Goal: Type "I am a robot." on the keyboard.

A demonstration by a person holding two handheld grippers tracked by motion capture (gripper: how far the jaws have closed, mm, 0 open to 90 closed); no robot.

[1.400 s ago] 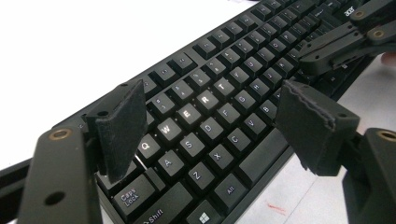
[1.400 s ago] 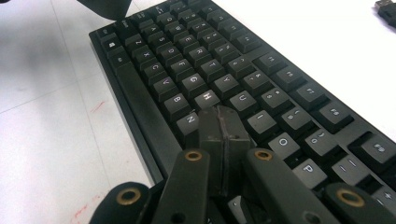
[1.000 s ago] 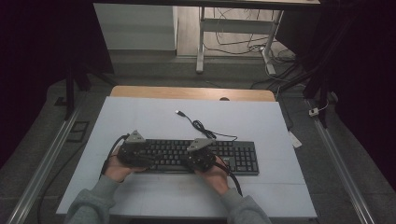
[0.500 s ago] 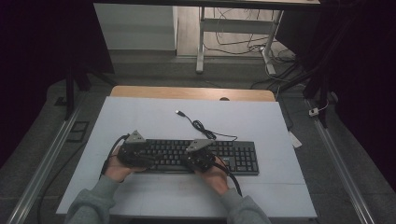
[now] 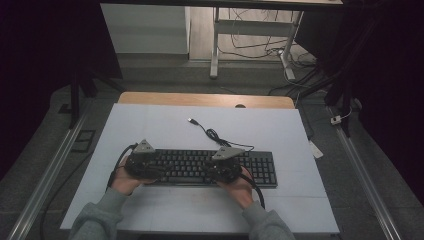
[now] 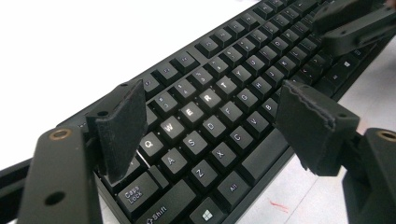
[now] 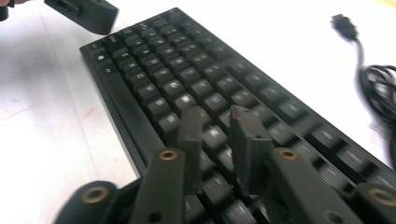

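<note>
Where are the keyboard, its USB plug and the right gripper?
keyboard [image 5: 200,167], high view, middle of the key field.
USB plug [image 5: 191,120], high view, free end of the cable.
right gripper [image 7: 219,140], right gripper view, midway between its jaws.

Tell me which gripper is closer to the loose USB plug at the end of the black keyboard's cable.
Right. The right gripper sits over the black keyboard below the USB plug; the left gripper hovers farther off, at the keyboard's left end.

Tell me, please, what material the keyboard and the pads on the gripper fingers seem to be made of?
keyboard: probably matte black plastic; keycaps show a dull sheen and pale printed letters. Pads: they look like dark foam or soft rubber; thick, non-glossy, with rough cut edges.
</note>
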